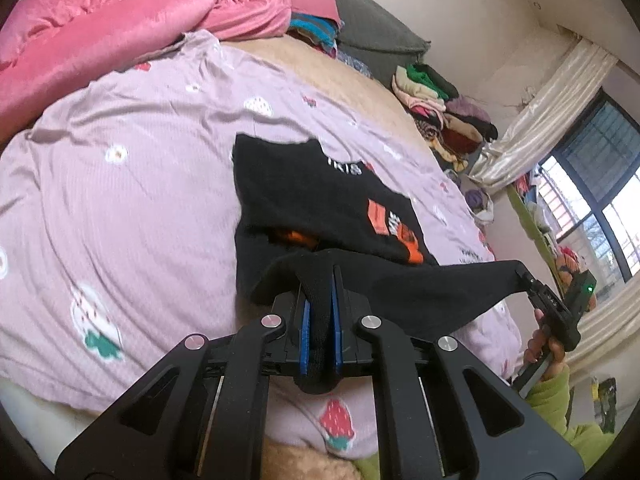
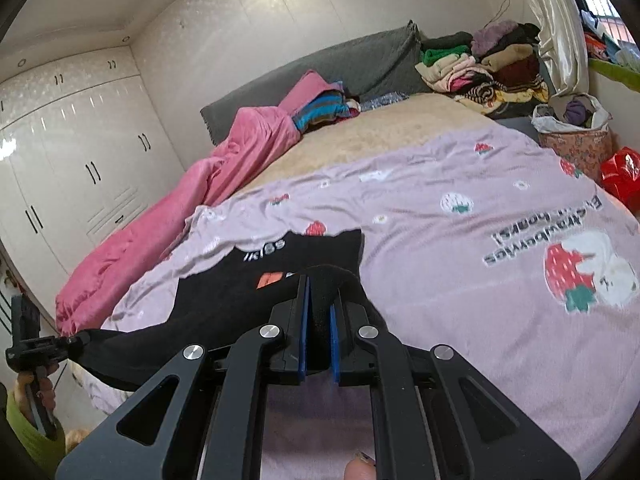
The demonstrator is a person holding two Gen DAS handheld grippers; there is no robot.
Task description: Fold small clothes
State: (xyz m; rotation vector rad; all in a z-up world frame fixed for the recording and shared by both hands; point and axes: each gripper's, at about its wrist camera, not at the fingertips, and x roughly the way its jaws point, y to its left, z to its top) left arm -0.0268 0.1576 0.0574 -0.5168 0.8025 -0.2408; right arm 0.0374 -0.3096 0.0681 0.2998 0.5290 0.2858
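Left wrist view: my left gripper (image 1: pixel 320 280) is clamped tight on the black top (image 1: pixel 320 196), its near edge lifted off the sheet (image 1: pixel 140 160). R gripper (image 2: pixel 320 292) pinches the other corner, cloth taut btwn them.

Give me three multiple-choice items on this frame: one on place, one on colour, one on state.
1. Where does the far end of the black garment lie?
A. on the lilac strawberry sheet
B. on the pink blanket
C. on the clothes pile

2. What colour are the pads?
A. red
B. blue
C. white

3. What are the left gripper and right gripper doing?
A. both open
B. one open
C. both shut on the garment

Answers: 1 A, lilac fabric surrounds it; 2 B, blue strips line the fingers; 3 C, black cloth is pinched in each.
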